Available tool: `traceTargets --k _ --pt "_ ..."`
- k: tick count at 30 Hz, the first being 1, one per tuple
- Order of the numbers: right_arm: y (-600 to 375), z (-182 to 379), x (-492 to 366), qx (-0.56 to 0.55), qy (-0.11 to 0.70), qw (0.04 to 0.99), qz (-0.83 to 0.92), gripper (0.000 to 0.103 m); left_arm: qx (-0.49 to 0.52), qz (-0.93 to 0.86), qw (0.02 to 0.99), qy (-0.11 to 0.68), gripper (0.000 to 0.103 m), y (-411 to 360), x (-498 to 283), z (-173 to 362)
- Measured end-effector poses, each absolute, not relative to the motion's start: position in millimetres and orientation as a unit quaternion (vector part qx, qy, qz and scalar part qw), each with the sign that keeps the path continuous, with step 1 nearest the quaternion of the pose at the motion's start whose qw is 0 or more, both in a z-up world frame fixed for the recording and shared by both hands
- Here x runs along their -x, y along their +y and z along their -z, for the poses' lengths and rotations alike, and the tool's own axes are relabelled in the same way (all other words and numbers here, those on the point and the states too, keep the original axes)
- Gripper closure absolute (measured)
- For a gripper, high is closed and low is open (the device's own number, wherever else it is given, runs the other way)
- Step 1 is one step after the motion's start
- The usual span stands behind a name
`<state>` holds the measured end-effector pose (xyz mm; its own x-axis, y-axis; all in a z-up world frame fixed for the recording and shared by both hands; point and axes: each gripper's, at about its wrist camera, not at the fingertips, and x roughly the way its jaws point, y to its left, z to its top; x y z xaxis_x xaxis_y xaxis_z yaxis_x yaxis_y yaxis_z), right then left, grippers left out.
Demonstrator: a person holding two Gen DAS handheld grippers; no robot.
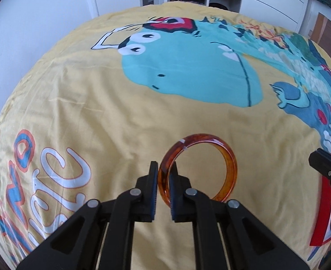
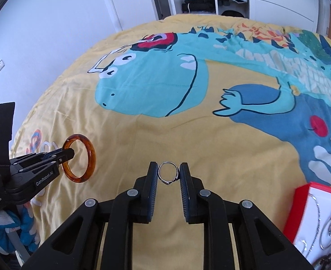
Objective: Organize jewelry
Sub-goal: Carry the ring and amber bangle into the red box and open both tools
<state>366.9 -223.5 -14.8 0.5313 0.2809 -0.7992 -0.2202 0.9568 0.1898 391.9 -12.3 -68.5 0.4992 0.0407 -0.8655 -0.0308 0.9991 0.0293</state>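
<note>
Left tool (image 1: 164,168) grips amber bangle (image 1: 221,157) | right tool (image 2: 168,171) grips ring (image 2: 168,173) | red box (image 2: 300,200): silver jewelry

Printed in white on the side of the left gripper (image 2: 69,154) body, right wrist view: "GenRobot.AI". Lower on the same black housing, a smaller white label in three lines: first word "Data", last word "System", middle line too small to read. Printed on the yellow bedspread (image 1: 120,117), left wrist view: large white letters outlined in orange, cut off by the frame edge and not legible as a word.
</note>
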Motion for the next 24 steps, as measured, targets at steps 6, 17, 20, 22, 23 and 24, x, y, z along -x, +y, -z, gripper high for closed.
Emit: traceTargets --k 6,17,20,22,23,24 --pt "-258 -1 -338 -0.038 0.454 0.881 -0.128 0.084 -0.015 0.011 0.871 0.492 0.095 -55 -374 52" --pt "-334 -18 -294 -0.046 0.449 0.89 -0.068 0.084 -0.038 0.076 0.872 0.482 0.095 -140 -348 34" --pt "-356 -20 -283 -0.05 0.448 0.891 -0.053 0.084 -0.043 0.093 0.872 0.48 0.095 -164 -343 31" --pt "-370 -21 -277 -0.053 0.447 0.892 -0.045 0.084 -0.046 0.104 0.871 0.479 0.095 -181 -340 30" --pt "-377 -21 -274 -0.055 0.447 0.892 -0.04 0.084 -0.047 0.11 0.87 0.479 0.095 -190 -338 29" --pt "-385 -21 -270 -0.056 0.447 0.892 -0.035 0.084 -0.047 0.117 0.869 0.479 0.095 -200 -336 29"
